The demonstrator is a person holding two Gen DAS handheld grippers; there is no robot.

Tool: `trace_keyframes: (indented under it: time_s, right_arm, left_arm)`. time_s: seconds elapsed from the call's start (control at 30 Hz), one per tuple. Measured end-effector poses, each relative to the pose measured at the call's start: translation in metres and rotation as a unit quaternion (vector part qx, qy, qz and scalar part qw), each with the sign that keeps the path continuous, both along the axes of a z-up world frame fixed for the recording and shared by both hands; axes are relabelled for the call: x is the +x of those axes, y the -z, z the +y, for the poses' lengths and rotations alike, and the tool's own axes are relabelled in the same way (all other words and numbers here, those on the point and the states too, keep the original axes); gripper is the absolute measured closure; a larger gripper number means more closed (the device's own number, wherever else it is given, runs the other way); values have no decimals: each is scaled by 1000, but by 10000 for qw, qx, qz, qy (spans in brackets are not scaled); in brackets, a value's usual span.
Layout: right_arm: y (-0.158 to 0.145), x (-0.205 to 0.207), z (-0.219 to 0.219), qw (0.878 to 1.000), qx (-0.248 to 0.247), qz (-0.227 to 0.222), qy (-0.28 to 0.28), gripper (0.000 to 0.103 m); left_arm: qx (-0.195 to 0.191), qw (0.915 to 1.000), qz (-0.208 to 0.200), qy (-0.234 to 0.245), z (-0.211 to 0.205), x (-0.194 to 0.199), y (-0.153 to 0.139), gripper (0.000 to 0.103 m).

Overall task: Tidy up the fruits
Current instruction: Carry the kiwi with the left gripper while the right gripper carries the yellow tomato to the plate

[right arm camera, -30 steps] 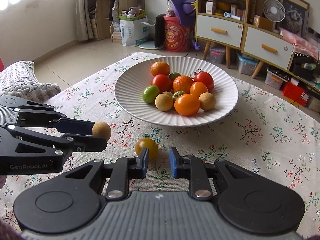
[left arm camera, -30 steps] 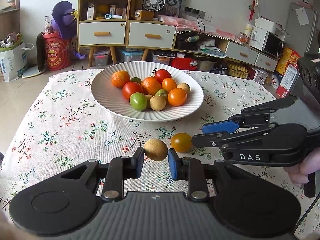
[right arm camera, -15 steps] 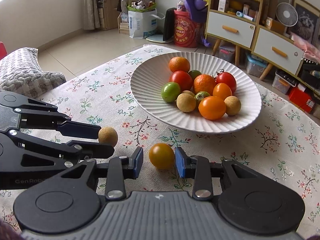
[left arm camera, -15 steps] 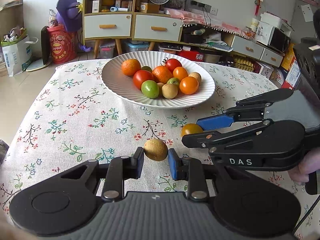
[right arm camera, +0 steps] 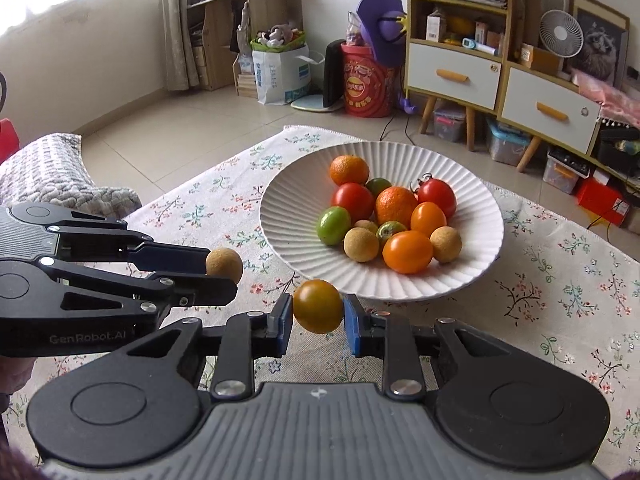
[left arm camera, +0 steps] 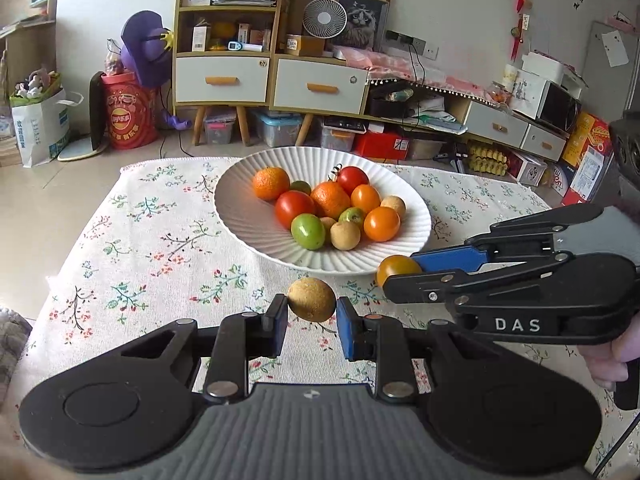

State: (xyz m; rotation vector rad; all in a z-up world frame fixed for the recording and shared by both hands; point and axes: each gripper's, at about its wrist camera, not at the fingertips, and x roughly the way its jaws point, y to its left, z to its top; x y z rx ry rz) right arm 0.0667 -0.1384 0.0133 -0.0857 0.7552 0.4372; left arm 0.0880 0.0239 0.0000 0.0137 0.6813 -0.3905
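Longan point(left arm camera: 311, 299) pinched by left gripper point(left arm camera: 311, 322) | tomato point(right arm camera: 318, 306) pinched by right gripper point(right arm camera: 317, 322) | plate point(right arm camera: 288, 216) just beyond, far side

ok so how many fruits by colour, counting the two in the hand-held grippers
orange: 5, four on the plate plus the one in the right hand-held gripper
red: 2
green: 3
tan: 4, three on the plate plus the one in the left hand-held gripper
total: 14
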Motion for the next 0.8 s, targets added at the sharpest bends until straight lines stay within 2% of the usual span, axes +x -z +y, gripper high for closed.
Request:
trace_keyframes:
  time_s: [0.1,0.27,0.57,0.8]
  right_arm:
    - [-4,9,-7,9997,101,-76,222,79]
    - [-5,30,-18,9975,166,-190,656,78]
    - [2,67,-39,9926,130,-344,1155,78]
    - [12,76,-46,9925,219,-267,1170,78]
  left_arm:
    - [43,9999,-104,-99,1,10,-3,80]
    - [438,9987,-207,-138,-5,31,0,80]
    - [448,9989,-151,9,-11,65,3,80]
    - [375,9993,79,40,-8,76,8,80]
